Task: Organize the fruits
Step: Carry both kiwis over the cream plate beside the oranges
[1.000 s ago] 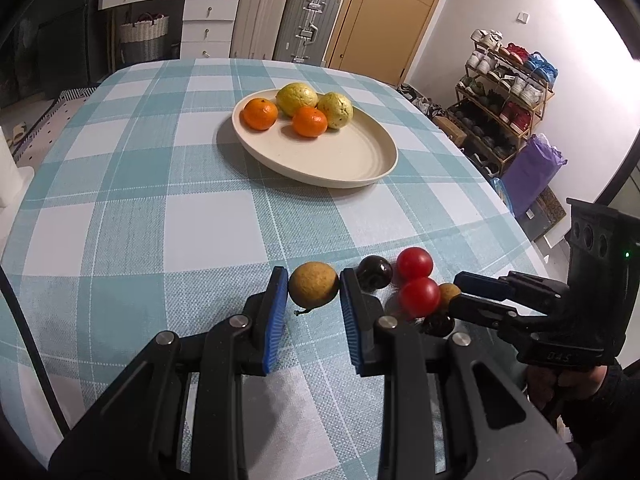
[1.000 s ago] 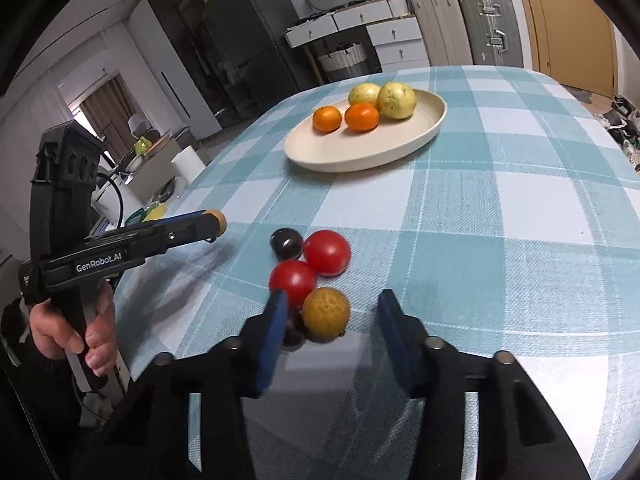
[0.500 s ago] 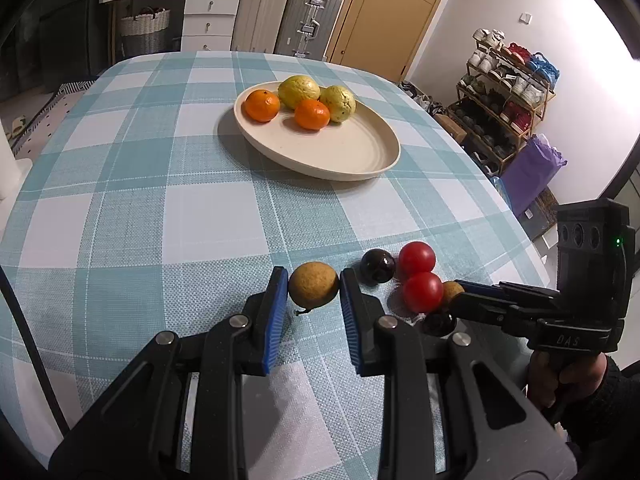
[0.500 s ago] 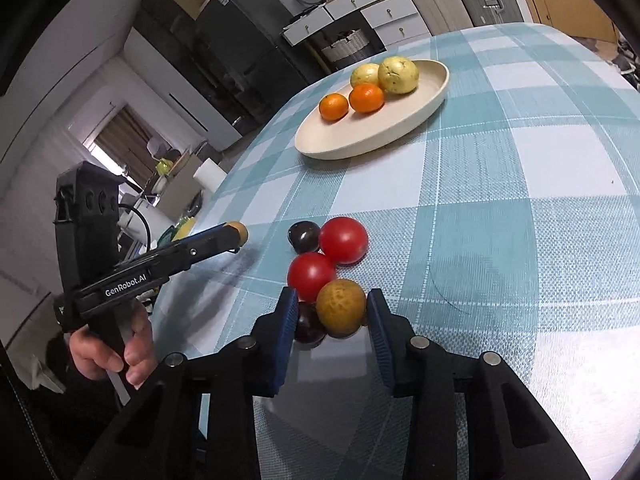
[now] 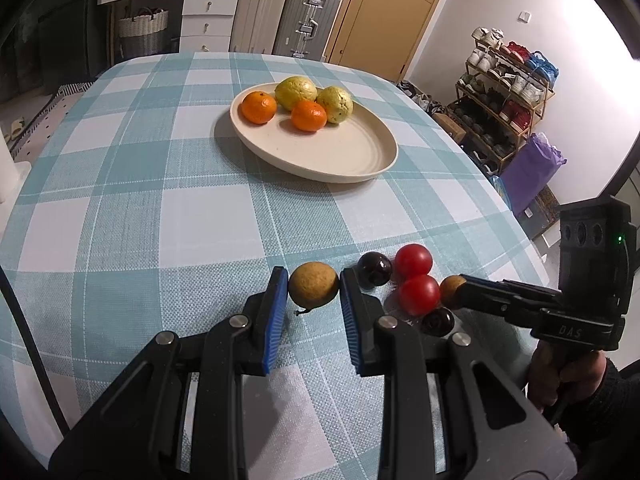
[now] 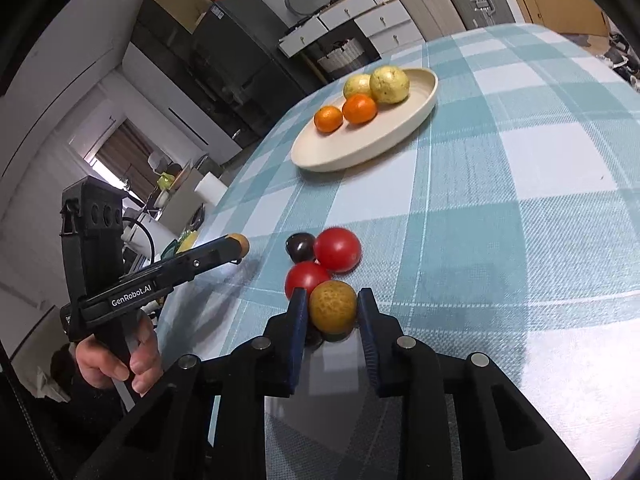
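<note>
My left gripper (image 5: 313, 290) is shut on a small brown round fruit (image 5: 313, 289) and holds it just above the checked tablecloth. My right gripper (image 6: 333, 311) is shut on a second brown fruit (image 6: 333, 311) beside two red tomatoes (image 6: 337, 249) and two dark plums (image 6: 299, 245). The same cluster shows in the left wrist view (image 5: 413, 259), with the right gripper (image 5: 456, 296) reaching in from the right. A cream plate (image 5: 348, 156) at the far middle holds two oranges (image 5: 258, 107) and two yellow-green fruits (image 5: 296, 92).
The table's right edge (image 5: 520, 236) runs close to the fruit cluster. Drawers, suitcases and a door stand behind the table; a shoe rack (image 5: 504, 92) and a purple bag stand at the right.
My right gripper has closed on the brown fruit at the near side of the cluster. My left gripper has lifted slightly with its brown fruit still held.
</note>
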`<state>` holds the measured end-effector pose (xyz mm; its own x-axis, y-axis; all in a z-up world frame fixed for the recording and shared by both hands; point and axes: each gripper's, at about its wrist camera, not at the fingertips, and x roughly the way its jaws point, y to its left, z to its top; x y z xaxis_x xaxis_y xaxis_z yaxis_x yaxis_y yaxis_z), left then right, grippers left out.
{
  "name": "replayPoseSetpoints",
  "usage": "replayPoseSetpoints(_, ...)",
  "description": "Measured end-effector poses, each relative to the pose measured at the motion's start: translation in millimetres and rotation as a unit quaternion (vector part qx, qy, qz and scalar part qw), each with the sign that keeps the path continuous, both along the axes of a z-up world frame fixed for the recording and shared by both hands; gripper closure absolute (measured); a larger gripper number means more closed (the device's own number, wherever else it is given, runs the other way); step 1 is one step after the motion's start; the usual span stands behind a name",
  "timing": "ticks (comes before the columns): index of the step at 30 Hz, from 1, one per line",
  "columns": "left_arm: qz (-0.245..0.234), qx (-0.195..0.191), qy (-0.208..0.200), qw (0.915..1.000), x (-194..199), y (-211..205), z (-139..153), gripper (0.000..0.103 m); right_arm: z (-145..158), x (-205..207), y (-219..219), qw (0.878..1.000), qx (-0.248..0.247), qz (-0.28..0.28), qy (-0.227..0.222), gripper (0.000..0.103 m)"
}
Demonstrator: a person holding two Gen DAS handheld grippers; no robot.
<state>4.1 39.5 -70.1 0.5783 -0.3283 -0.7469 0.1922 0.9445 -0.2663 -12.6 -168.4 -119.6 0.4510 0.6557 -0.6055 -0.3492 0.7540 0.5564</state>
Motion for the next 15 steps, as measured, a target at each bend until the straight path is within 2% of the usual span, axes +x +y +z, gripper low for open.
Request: replayPoseSetpoints(15,-0.001,0.000,-0.020,0.9998,30,2,23,0.079,34,27,-11,0.999,0.013,-0.012,-0.049,0.077)
